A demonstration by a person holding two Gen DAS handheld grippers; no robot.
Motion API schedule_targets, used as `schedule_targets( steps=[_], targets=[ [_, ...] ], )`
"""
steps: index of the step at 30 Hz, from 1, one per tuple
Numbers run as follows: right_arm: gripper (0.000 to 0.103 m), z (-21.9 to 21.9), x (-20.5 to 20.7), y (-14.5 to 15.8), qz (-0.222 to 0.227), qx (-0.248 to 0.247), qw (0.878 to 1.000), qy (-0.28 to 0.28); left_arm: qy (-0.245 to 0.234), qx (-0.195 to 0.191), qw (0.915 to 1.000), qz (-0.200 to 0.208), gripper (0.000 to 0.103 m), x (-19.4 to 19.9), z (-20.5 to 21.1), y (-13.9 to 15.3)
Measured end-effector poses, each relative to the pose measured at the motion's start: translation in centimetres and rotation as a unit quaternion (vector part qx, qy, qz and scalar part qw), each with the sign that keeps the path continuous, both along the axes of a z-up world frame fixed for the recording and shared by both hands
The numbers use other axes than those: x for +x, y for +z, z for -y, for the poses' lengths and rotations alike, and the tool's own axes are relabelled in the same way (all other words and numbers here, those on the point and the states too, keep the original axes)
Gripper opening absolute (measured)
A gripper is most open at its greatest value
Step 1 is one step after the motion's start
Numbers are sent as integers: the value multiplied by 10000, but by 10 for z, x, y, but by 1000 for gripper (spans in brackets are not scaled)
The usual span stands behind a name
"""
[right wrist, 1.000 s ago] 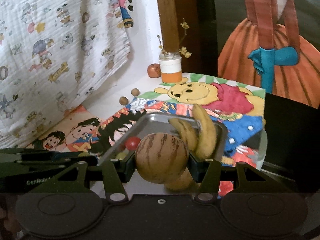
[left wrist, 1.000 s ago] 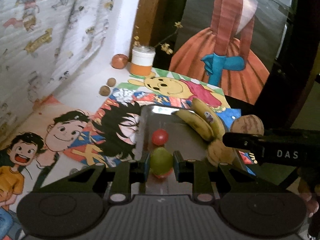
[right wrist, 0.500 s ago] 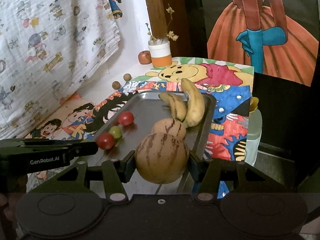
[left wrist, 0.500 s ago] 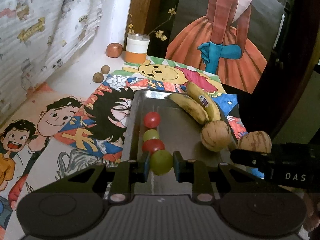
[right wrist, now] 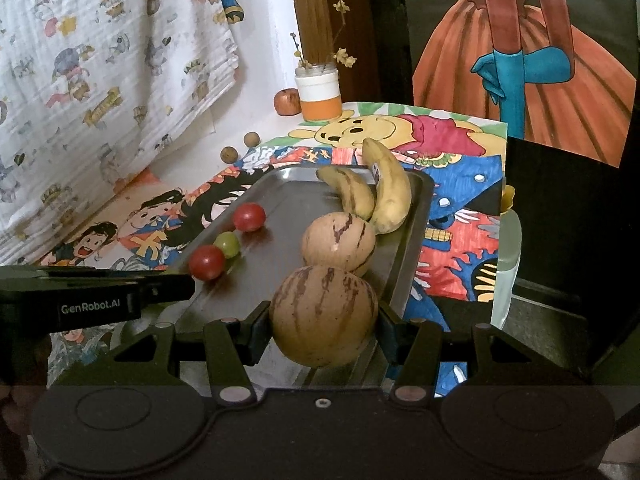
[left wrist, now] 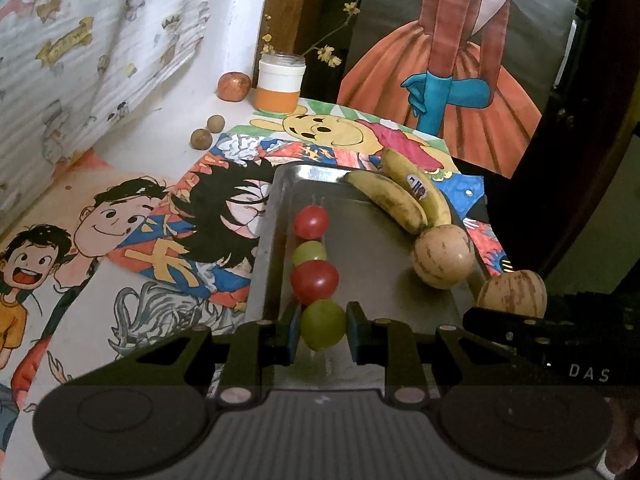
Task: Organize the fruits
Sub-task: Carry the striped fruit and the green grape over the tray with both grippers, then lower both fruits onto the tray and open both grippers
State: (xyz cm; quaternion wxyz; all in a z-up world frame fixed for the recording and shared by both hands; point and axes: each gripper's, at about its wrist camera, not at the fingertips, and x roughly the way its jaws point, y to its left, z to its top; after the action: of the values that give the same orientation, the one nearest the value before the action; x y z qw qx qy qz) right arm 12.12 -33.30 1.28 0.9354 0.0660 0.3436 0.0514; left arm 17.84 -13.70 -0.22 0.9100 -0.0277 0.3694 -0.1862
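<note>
A steel tray lies on cartoon drawings. My left gripper is shut on a green fruit at the tray's near left end, in line with a red tomato, a small green fruit and a far red tomato. My right gripper is shut on a striped tan melon over the tray's near right edge. A second striped melon and two bananas lie in the tray.
An orange-and-white jar with twigs, a reddish fruit and two brown nuts stand at the back. A patterned cloth hangs at left. A painted figure stands at back right. A pale bottle is right of the tray.
Both grippers have drawn back toward the tray's near end with their fruits still held. The row of tomatoes and the second melon have come into fuller view.
</note>
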Motion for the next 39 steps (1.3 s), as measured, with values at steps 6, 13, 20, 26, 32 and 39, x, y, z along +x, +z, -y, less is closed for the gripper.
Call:
schedule_targets(
  steps=[6, 13, 20, 26, 32, 39],
  targets=[
    [56, -3, 2, -3, 0, -78, 10000, -56, 4, 12, 10000, -11, 27, 1, -1, -3],
    [56, -7, 6, -6, 60, -246, 9996, -100, 46, 28, 10000, -30, 27, 3, -2, -8],
    [56, -13, 13, -10, 77, -413, 9991, -81, 79, 40, 9999, -66, 27, 5, -1, -11],
    [56, -17, 16, -14, 51, -440, 9990, -53, 101, 28, 9999, -110, 27, 7, -3, -13],
    [56, -17, 15, -17, 30, -422, 9991, -27, 94, 30, 9999, -118, 27, 8, -3, -14],
    [56, -17, 13, -18, 51, -392, 9992, -19, 102, -38, 9998, -185, 33, 7, -4, -13]
  ],
)
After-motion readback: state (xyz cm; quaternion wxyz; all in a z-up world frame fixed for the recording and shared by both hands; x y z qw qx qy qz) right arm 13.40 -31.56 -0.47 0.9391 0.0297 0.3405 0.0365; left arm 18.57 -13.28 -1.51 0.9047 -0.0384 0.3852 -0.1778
